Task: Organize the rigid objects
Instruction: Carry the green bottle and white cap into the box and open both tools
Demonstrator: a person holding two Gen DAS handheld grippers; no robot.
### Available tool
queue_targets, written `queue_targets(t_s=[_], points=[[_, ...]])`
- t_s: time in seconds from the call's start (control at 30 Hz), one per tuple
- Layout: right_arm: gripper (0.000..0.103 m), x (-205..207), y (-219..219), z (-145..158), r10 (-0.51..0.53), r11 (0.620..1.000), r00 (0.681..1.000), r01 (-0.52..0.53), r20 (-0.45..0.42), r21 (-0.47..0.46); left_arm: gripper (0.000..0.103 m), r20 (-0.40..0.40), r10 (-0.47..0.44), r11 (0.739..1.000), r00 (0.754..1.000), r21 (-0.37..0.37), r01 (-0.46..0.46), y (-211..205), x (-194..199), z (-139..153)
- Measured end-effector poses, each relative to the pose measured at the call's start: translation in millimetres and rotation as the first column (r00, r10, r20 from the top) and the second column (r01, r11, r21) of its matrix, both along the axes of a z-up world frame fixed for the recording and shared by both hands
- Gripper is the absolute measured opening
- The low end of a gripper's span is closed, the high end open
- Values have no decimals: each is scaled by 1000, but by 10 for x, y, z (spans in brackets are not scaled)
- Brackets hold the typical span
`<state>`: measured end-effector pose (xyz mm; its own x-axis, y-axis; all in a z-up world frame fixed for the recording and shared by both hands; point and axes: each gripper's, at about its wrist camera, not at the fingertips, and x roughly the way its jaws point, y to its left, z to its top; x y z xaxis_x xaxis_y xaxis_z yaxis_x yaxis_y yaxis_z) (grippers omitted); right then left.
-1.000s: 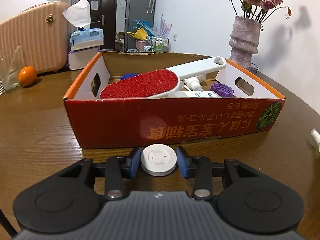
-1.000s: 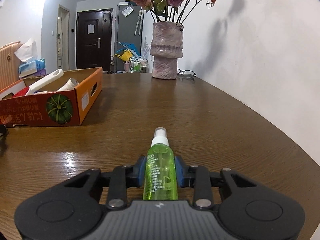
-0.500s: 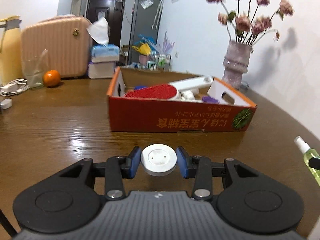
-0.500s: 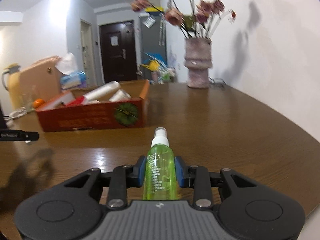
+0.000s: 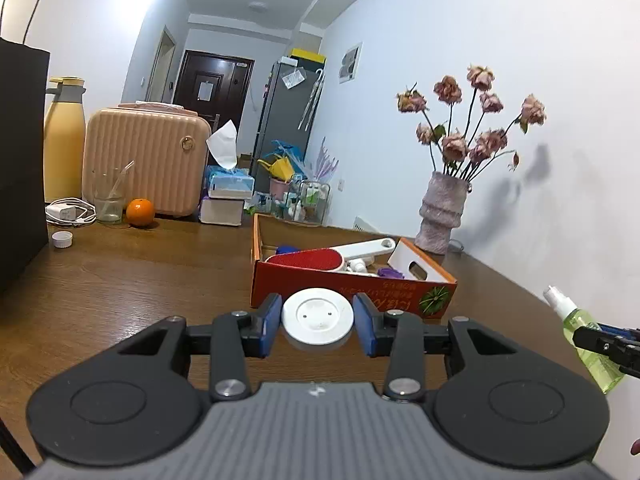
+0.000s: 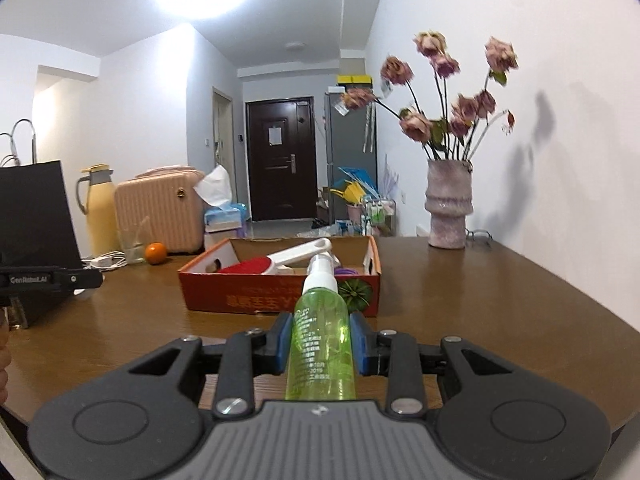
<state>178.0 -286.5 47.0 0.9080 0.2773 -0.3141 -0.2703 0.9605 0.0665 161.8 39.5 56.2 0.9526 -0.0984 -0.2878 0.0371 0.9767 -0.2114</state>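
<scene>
My left gripper (image 5: 317, 322) is shut on a round white disc (image 5: 317, 316), held above the wooden table. My right gripper (image 6: 321, 338) is shut on a green spray bottle (image 6: 322, 344) with a white nozzle; the same bottle (image 5: 588, 340) shows at the right edge of the left wrist view. Ahead of both stands an open orange cardboard box (image 5: 344, 284) (image 6: 248, 300). In it lie a red lint brush (image 5: 306, 259) with a white handle, a purple cap (image 5: 390, 273) and other small items. Both grippers are well short of the box.
A vase of dried roses (image 5: 442, 216) (image 6: 448, 208) stands at the back right by the wall. At the back left are a pink suitcase (image 5: 146, 168), a tissue box (image 5: 230, 186), an orange (image 5: 140, 212), a glass (image 5: 107, 196), a charger cable (image 5: 70, 214), a yellow flask (image 5: 64, 144) and a black bag (image 5: 20, 160).
Both grippers have drawn back from the box and risen, each keeping its object. The box now looks smaller and farther, and more of the room shows.
</scene>
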Motion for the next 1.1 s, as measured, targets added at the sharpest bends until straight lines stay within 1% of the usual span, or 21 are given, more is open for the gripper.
queue_targets(t_s=[0.1, 0.2, 0.27, 0.37, 0.43, 0.6, 0.7, 0.87, 0.97, 1.03, 1.07, 1.1], points=[[30, -48, 65, 69, 13, 1000, 1000, -13, 13, -14, 40, 10, -1, 1000, 1000, -19, 1, 35, -29, 12], [30, -17, 145, 114, 32, 999, 999, -32, 21, -38, 40, 2, -4, 999, 1000, -37, 4, 60, 13, -24], [30, 71, 170, 126, 50, 998, 999, -49, 19, -45, 40, -5, -7, 999, 1000, -34, 6, 56, 90, -41], [30, 331, 213, 150, 79, 995, 997, -79, 2, -54, 40, -1, -22, 1000, 1000, -10, 22, 31, 296, -15], [30, 591, 242, 176, 96, 993, 995, -96, -12, -68, 40, 2, -36, 999, 999, -1, 36, 32, 488, 15], [30, 1393, 397, 223, 142, 978, 987, -151, -72, -145, 40, -38, -43, 999, 998, -6, 43, 28, 1141, 31], [30, 1915, 521, 218, 187, 962, 972, -210, -142, -173, 40, -79, -77, 997, 994, 12, 78, -15, 1595, 3], [30, 2716, 771, 73, 219, 923, 942, -284, -254, -258, 40, -158, -104, 985, 982, 120, 124, -135, 2288, -179], [30, 3126, 888, -85, 230, 901, 917, -327, -326, -284, 40, -196, -130, 974, 972, 156, 162, -177, 2579, -312], [30, 3353, 952, -207, 228, 890, 907, -342, -354, -302, 40, -207, -134, 968, 969, 183, 172, -211, 2722, -389], [30, 3458, 983, -266, 221, 887, 905, -341, -363, -310, 42, -208, -130, 968, 969, 187, 169, -219, 2796, -437], [30, 3530, 1010, -321, 213, 885, 904, -339, -370, -318, 55, -208, -129, 969, 970, 184, 168, -221, 2843, -472]])
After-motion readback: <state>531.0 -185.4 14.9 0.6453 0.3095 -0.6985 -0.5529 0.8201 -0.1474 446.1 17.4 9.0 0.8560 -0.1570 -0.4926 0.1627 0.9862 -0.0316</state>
